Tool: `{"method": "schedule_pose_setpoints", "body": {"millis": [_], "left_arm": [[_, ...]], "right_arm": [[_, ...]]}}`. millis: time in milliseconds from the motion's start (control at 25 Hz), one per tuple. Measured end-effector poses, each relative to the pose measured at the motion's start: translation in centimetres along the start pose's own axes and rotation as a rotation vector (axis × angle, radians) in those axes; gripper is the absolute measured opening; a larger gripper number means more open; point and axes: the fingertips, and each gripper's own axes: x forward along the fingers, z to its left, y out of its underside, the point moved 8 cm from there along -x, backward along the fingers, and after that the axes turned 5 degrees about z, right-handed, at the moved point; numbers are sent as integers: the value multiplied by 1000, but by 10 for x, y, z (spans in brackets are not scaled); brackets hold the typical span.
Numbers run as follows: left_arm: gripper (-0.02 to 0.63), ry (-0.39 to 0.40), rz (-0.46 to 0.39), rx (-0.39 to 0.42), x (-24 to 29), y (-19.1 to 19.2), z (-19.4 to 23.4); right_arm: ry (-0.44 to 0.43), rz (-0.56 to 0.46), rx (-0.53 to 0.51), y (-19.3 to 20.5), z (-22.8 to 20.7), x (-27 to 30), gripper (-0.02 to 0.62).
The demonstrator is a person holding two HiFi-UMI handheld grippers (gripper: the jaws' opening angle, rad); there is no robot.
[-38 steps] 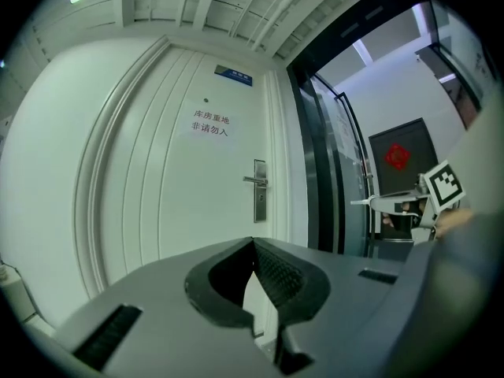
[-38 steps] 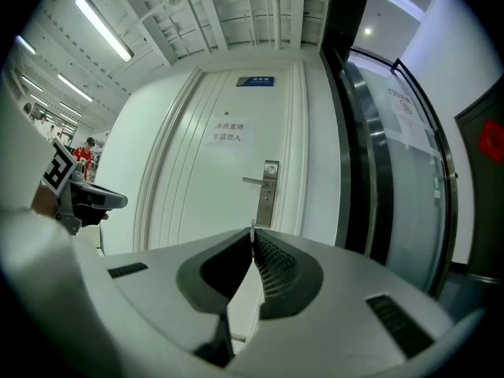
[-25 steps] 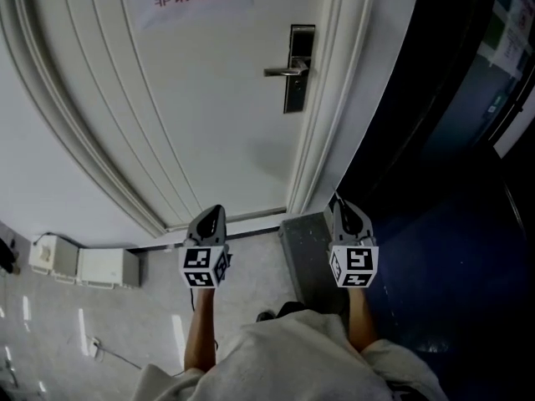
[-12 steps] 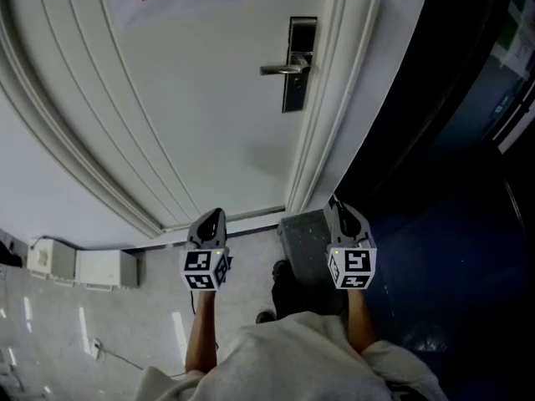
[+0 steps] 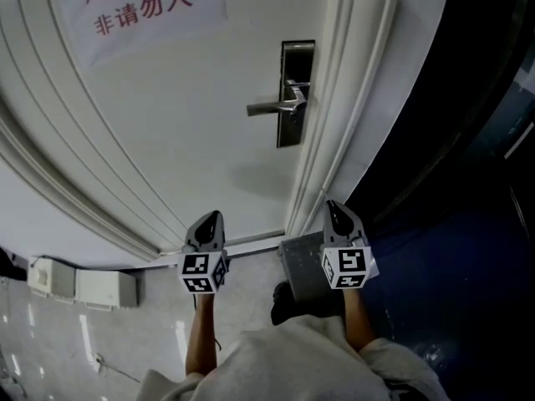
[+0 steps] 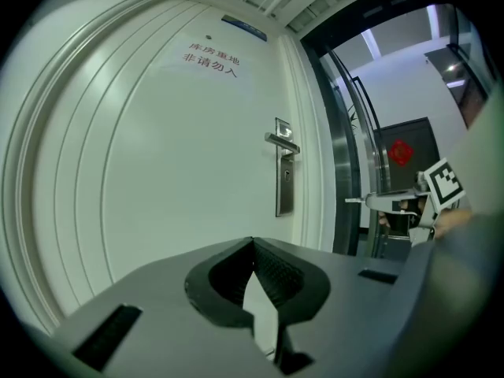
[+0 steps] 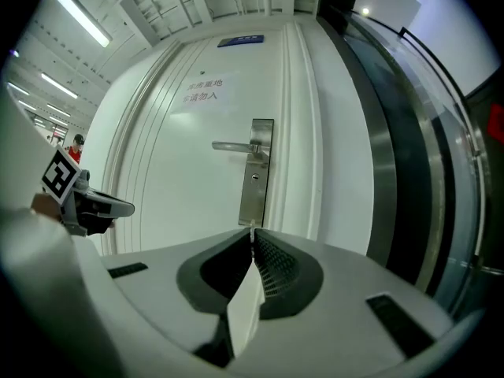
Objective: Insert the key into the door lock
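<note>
Approach step, I judge. The left tool (image 5: 212, 217), at 7 o'clock from the lock (image 5: 290, 98), is pressed together and empty. The right tool (image 5: 333, 208), at 5 o'clock, pinches a thin sliver, likely the key (image 7: 252, 228). Next, lift it level with the keyhole (image 7: 253, 178). Two tools, one door (image 5: 167, 140), one lock, one handle (image 5: 269, 107).

- Head view: evenly lit white door (image 5: 192, 124), soft shadow beneath handle (image 5: 272, 107); right side dark.
- 2 gripper views: fisheye curvature, vignetted corners, bright ceiling strip lights (image 7: 79, 18).
</note>
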Motion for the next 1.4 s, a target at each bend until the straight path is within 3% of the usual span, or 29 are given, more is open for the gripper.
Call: {"method": "schedule_pose_setpoints", "body": {"millis": [320, 600, 880, 1120, 1400], "left_arm": [[17, -36, -17, 7, 86, -35, 8], [17, -55, -9, 14, 137, -47, 7], [17, -76, 15, 5, 153, -41, 12], [17, -65, 29, -5, 153, -34, 21], [17, 19, 43, 14, 151, -35, 34]], "right_arm": [[-64, -10, -4, -14, -41, 88, 29], [-131, -20, -5, -16, -54, 132, 29], [-171, -22, -5, -10, -52, 150, 29], [-155, 3, -1, -2, -47, 158, 29], [-97, 25, -10, -7, -26, 152, 29]]}}
